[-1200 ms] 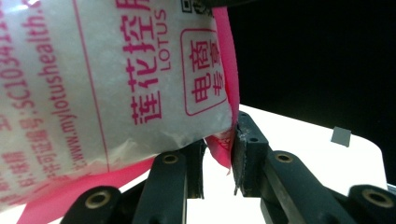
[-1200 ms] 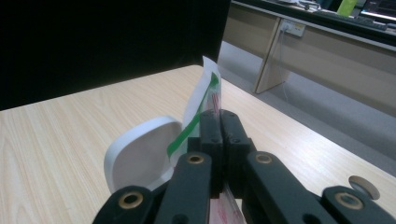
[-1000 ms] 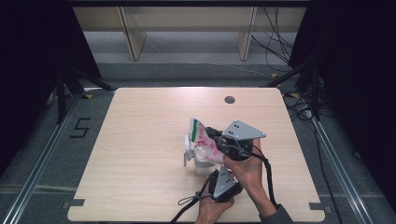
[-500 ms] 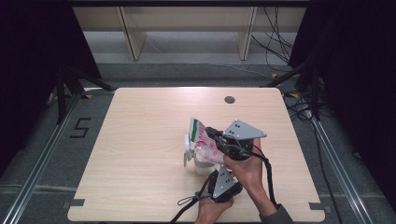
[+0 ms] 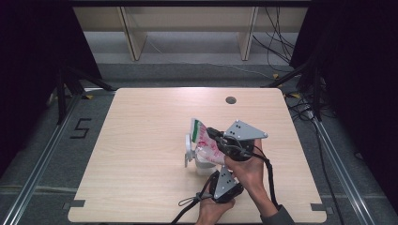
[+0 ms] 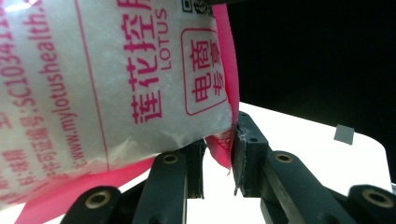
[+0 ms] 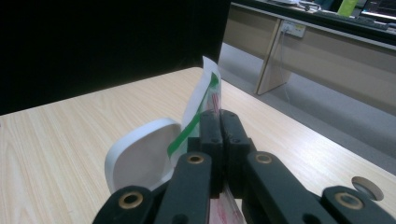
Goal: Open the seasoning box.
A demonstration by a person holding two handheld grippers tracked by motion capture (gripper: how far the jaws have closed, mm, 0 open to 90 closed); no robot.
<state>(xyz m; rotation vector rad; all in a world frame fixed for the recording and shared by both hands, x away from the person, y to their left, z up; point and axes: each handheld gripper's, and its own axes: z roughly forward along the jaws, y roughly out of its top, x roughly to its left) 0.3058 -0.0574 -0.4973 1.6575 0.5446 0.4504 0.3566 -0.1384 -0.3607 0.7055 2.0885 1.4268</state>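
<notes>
One sugar bag [image 5: 205,142], pink-printed, held tilted over one white lidded container [image 5: 193,157] at table [image 5: 141,140] centre. Right gripper [image 5: 216,136] fingers clamped tight on bag's top edge. Left gripper [image 6: 218,158] fingers narrow, pinching bag's bottom corner. Cable hole [image 5: 230,100] at far edge.

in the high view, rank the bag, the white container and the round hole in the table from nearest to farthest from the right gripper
1. bag: clamped in the right gripper, at its fingers.
2. white container: just past the bag, to its lower left.
3. round hole: near the table's far edge, well clear of the gripper.
</notes>
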